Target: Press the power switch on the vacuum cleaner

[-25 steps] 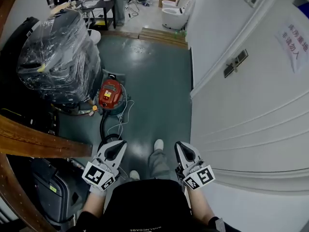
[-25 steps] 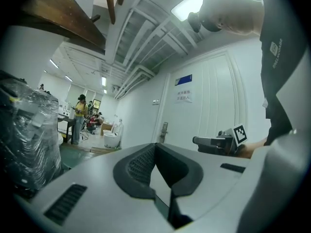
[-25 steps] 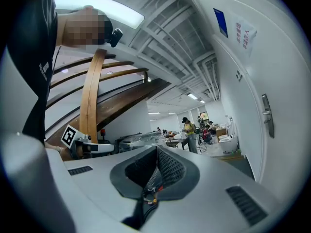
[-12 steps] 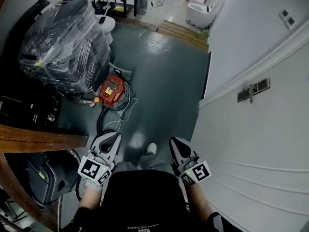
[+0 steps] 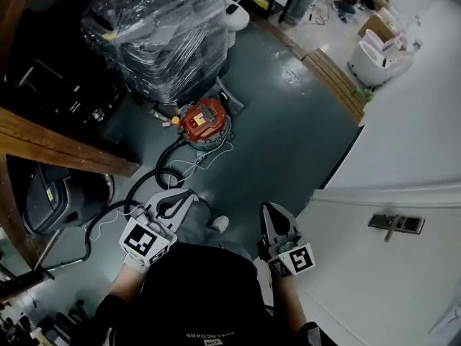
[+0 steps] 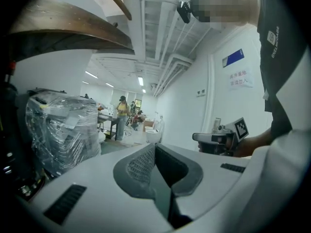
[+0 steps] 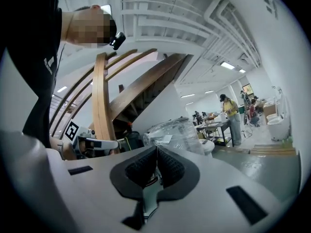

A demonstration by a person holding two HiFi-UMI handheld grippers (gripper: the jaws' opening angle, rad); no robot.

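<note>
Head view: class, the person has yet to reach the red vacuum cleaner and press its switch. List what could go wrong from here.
1. The black hose and white cord loop across the floor between the person's shoe and the vacuum cleaner; a step could snag them.
2. The switch cannot be made out at this range, so the shut left tool or right tool might press the wrong spot.

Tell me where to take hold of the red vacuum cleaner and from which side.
Grip the vacuum cleaner at its red top, coming straight down from above: it stands upright, the wrapped pile crowds its far side, and the hose leaves the near side. Any handle is too small to make out.
</note>
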